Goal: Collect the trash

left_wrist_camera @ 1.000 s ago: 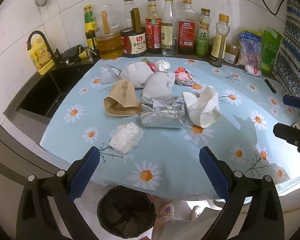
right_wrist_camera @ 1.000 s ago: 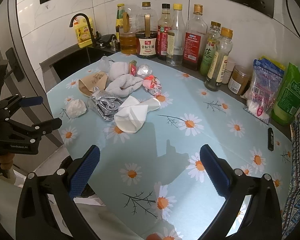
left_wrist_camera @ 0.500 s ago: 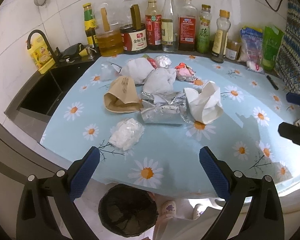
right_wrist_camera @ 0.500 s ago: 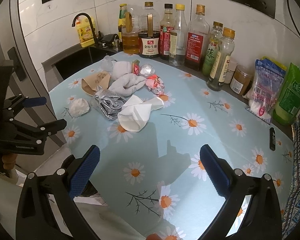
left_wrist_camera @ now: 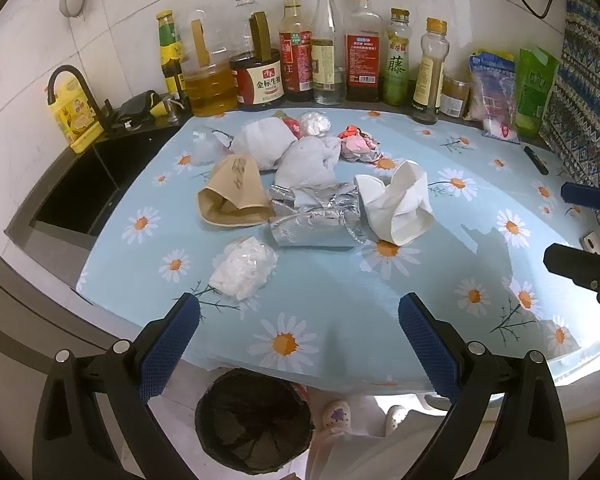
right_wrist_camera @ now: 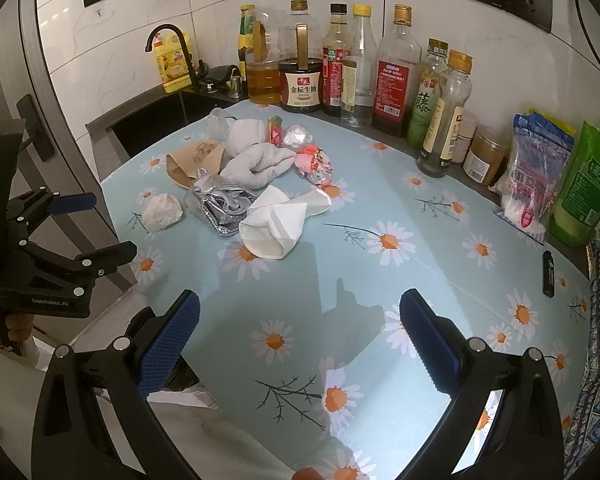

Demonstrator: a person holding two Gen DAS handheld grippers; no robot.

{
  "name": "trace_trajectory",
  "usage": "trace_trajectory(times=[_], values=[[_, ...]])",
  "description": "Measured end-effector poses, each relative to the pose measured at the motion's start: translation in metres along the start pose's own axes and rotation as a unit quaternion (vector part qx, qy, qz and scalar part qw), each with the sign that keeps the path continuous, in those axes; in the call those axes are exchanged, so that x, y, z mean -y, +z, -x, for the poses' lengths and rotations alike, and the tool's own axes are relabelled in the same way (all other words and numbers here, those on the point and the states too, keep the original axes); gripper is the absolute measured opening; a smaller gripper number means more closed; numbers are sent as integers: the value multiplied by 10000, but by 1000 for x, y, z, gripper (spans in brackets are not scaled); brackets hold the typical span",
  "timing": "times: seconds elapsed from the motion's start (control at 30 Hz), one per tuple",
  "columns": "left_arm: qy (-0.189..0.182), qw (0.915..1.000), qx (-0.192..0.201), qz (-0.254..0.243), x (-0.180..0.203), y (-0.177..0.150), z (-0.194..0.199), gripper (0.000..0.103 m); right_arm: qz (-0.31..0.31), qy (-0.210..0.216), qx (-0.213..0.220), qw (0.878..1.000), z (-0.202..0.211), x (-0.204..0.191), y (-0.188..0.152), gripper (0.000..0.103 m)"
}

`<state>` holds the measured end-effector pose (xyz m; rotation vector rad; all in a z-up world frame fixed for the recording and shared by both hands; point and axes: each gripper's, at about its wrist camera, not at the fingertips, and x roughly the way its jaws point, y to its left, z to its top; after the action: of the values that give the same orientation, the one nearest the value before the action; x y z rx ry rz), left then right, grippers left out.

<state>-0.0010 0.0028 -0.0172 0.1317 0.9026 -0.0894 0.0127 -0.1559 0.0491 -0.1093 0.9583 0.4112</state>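
Trash lies in a heap on the daisy-print tablecloth [left_wrist_camera: 332, 304]: a crumpled clear plastic wad [left_wrist_camera: 244, 266], a brown paper bag [left_wrist_camera: 232, 194], crushed foil [left_wrist_camera: 316, 220], a white paper cup [left_wrist_camera: 400, 204], grey-white paper wads [left_wrist_camera: 308, 164] and a red wrapper [left_wrist_camera: 358, 144]. A black-lined bin [left_wrist_camera: 254, 420] stands on the floor below the table's near edge. My left gripper [left_wrist_camera: 298, 344] is open and empty, above the table edge and the bin. My right gripper [right_wrist_camera: 300, 344] is open and empty, over the table's right part; the cup [right_wrist_camera: 276, 224] lies ahead of it.
A row of sauce and oil bottles [left_wrist_camera: 300, 48] stands along the back wall, with food bags [left_wrist_camera: 536, 88] at the right. A black sink [left_wrist_camera: 80, 184] with a faucet is at the left. A small black stick [right_wrist_camera: 548, 272] lies near the right edge.
Both grippers have drifted slightly; the views shifted a little. Nothing has been taken hold of and the trash lies as before.
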Motion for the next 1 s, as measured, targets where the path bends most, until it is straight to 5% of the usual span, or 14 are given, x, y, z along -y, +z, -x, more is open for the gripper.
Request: trace_trajectory(times=[1.0], values=[[-113, 9994, -212, 249, -22, -10, -11, 97, -436, 132, -324, 9984, -11, 6, -7, 99]])
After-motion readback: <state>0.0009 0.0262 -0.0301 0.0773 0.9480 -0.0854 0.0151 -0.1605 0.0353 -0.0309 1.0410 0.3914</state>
